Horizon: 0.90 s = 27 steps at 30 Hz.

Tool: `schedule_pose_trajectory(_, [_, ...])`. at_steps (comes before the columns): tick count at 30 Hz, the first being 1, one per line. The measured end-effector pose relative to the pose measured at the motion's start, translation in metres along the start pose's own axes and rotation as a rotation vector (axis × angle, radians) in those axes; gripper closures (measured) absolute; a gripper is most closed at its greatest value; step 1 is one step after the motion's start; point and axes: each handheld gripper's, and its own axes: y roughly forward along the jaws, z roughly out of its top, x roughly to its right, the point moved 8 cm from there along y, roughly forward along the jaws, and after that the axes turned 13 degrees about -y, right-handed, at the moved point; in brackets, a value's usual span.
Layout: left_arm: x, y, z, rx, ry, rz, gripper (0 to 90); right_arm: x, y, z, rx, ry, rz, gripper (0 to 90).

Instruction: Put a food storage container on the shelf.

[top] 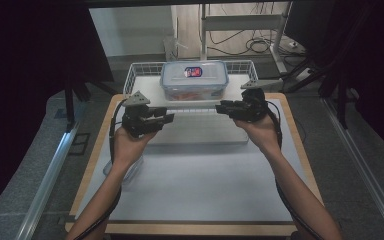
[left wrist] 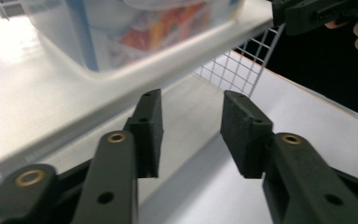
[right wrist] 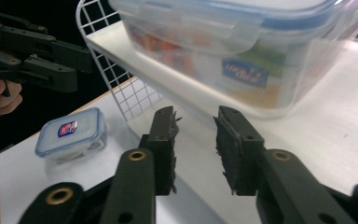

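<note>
Nearest, a small clear plastic box with a blue-rimmed lid (right wrist: 71, 135) sits on the white table mat (top: 200, 185); in the high view the left forearm hides most of it. The left gripper (top: 166, 119) and right gripper (top: 221, 108) both have their jaws spread, nothing between them, below the white shelf's (top: 150, 86) front edge. Farther off, one large clear plastic container with blue clips (top: 194, 79) rests on that shelf, its contents blurred. Two containers, two grippers.

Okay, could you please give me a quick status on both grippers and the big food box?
Left gripper open, empty. Right gripper open, empty. Big food box lidded on white shelf. Nothing in the way.
</note>
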Motion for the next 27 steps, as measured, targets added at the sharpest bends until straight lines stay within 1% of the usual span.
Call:
schedule_pose_trajectory(1, [0.004,-0.003,-0.009,-0.008,0.008,-0.006,54.1,-0.004,-0.002,-0.003,-0.002,-0.005,0.002,61.7])
schedule_pose_trajectory(2, [0.004,-0.003,-0.009,-0.008,0.008,-0.006,52.5,-0.004,-0.002,-0.003,-0.002,-0.005,0.002,61.7])
schedule_pose_trajectory(3, [0.006,-0.003,-0.017,-0.018,0.015,-0.008,50.5,-0.008,-0.003,-0.007,-0.005,-0.010,0.002,58.9])
schedule_pose_trajectory(4, [0.006,-0.003,-0.017,-0.018,0.015,-0.008,48.8,-0.008,-0.003,-0.007,-0.005,-0.010,0.002,58.9])
schedule_pose_trajectory(6, [0.008,-0.004,-0.028,-0.030,0.025,-0.002,47.2,-0.013,-0.005,-0.013,-0.013,-0.025,-0.001,55.5])
schedule_pose_trajectory(7, [0.010,-0.004,-0.037,-0.035,0.027,0.001,43.6,-0.018,-0.006,-0.019,-0.015,-0.036,-0.005,52.3])
schedule_pose_trajectory(8, [0.010,-0.004,-0.037,-0.035,0.027,0.001,42.2,-0.019,-0.007,-0.021,-0.016,-0.039,-0.005,50.4])
schedule_pose_trajectory(9, [0.011,-0.004,-0.046,-0.036,0.020,0.000,40.3,-0.023,-0.008,-0.025,-0.022,-0.041,-0.006,48.5])
schedule_pose_trajectory(10, [0.011,-0.004,-0.046,-0.036,0.020,0.000,39.2,-0.023,-0.008,-0.025,-0.022,-0.041,-0.006,48.5])
schedule_pose_trajectory(11, [0.012,-0.004,-0.052,-0.042,0.022,-0.003,39.2,-0.024,-0.008,-0.027,-0.024,-0.046,-0.006,47.0])
schedule_pose_trajectory(13, [0.013,-0.004,-0.060,-0.043,0.027,0.006,35.4,-0.030,-0.010,-0.034,-0.033,-0.057,-0.011,43.6])
schedule_pose_trajectory(14, [0.014,-0.005,-0.063,-0.042,0.029,0.003,33.9,-0.032,-0.012,-0.036,-0.036,-0.060,-0.014,42.1])
schedule_pose_trajectory(15, [0.015,-0.005,-0.066,-0.044,0.029,0.002,30.5,-0.035,-0.014,-0.041,-0.038,-0.067,-0.012,39.1])
schedule_pose_trajectory(16, [0.015,-0.005,-0.070,-0.043,0.029,0.007,30.5,-0.035,-0.014,-0.041,-0.038,-0.067,-0.012,39.1])
schedule_pose_trajectory(17, [0.016,-0.005,-0.074,-0.041,0.032,0.007,28.4,-0.038,-0.015,-0.045,-0.041,-0.069,-0.013,37.4])
schedule_pose_trajectory(18, [0.018,-0.006,-0.078,-0.044,0.035,0.004,27.6,-0.040,-0.016,-0.049,-0.046,-0.076,-0.014,35.6])
schedule_pose_trajectory(19, [0.019,-0.006,-0.082,-0.045,0.039,0.009,26.2,-0.041,-0.018,-0.053,-0.051,-0.081,-0.016,33.5])
schedule_pose_trajectory(20, [0.022,-0.006,-0.089,-0.045,0.044,0.013,22.2,-0.045,-0.020,-0.060,-0.057,-0.092,-0.025,29.2])
schedule_pose_trajectory(21, [0.022,-0.006,-0.089,-0.045,0.044,0.013,19.8,-0.045,-0.020,-0.060,-0.057,-0.092,-0.025,29.2])
schedule_pose_trajectory(23, [0.025,-0.006,-0.098,-0.052,0.056,0.021,18.7,-0.049,-0.021,-0.067,-0.065,-0.097,-0.027,24.3])
schedule_pose_trajectory(24, [0.028,-0.006,-0.105,-0.053,0.066,0.025,13.6,-0.053,-0.021,-0.075,-0.074,-0.101,-0.031,20.0])
schedule_pose_trajectory(25, [0.028,-0.006,-0.105,-0.053,0.066,0.025,12.2,-0.053,-0.021,-0.075,-0.074,-0.101,-0.031,20.0])
schedule_pose_trajectory(27, [0.031,-0.007,-0.115,-0.060,0.071,0.030,10.7,-0.057,-0.020,-0.084,-0.083,-0.112,-0.037,15.8])
